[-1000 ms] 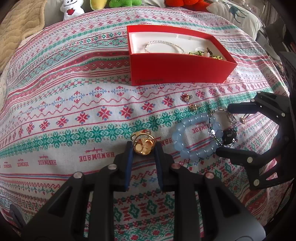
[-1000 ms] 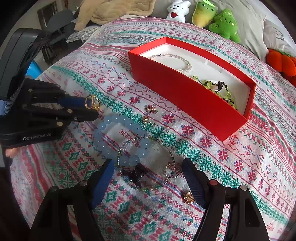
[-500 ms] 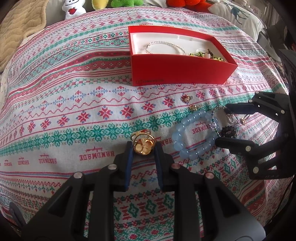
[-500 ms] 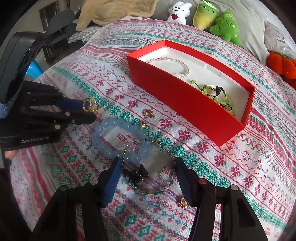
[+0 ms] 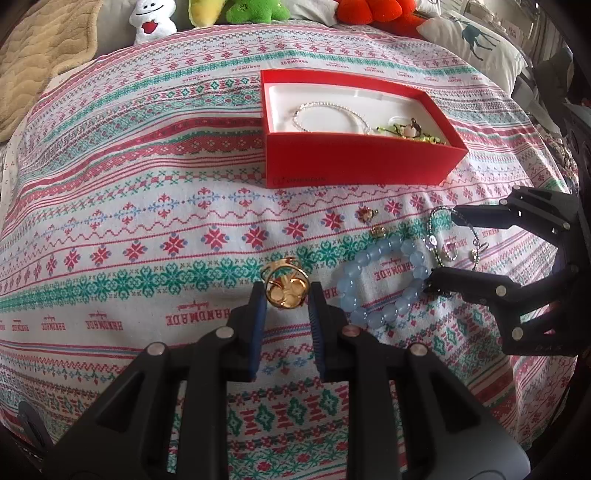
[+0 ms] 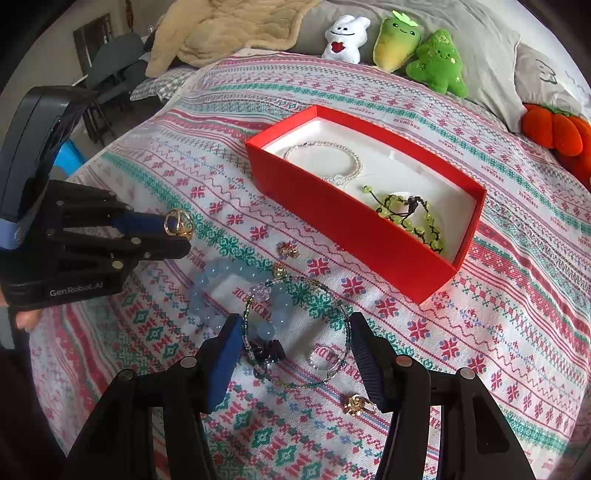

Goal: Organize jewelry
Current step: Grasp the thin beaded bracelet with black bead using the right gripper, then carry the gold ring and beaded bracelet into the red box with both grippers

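My left gripper (image 5: 286, 295) is shut on a gold ring (image 5: 285, 286), held just above the patterned bedspread; the right wrist view shows the same ring (image 6: 179, 223) in that gripper (image 6: 179, 234). My right gripper (image 6: 295, 339) has its pads against both sides of a thin beaded wire bracelet (image 6: 306, 282) with dark and clear charms. The left wrist view shows this gripper (image 5: 443, 247) at the right, around the same bracelet (image 5: 432, 236). A pale blue bead bracelet (image 5: 354, 266) lies partly under it. The open red box (image 5: 362, 162) holds a silver chain and a green bead bracelet.
Small gold charms (image 5: 366, 213) (image 6: 356, 402) lie loose on the bedspread near the bracelets. Plush toys (image 6: 436, 61), a beige blanket (image 6: 229, 33) and pillows line the far edge of the bed. A person's hand (image 6: 26, 319) holds the left gripper. A chair stands beyond the bed's left side.
The right gripper's jaws have narrowed from wide apart until the pads touch the thin bracelet. The left gripper and the gold ring have stayed put.
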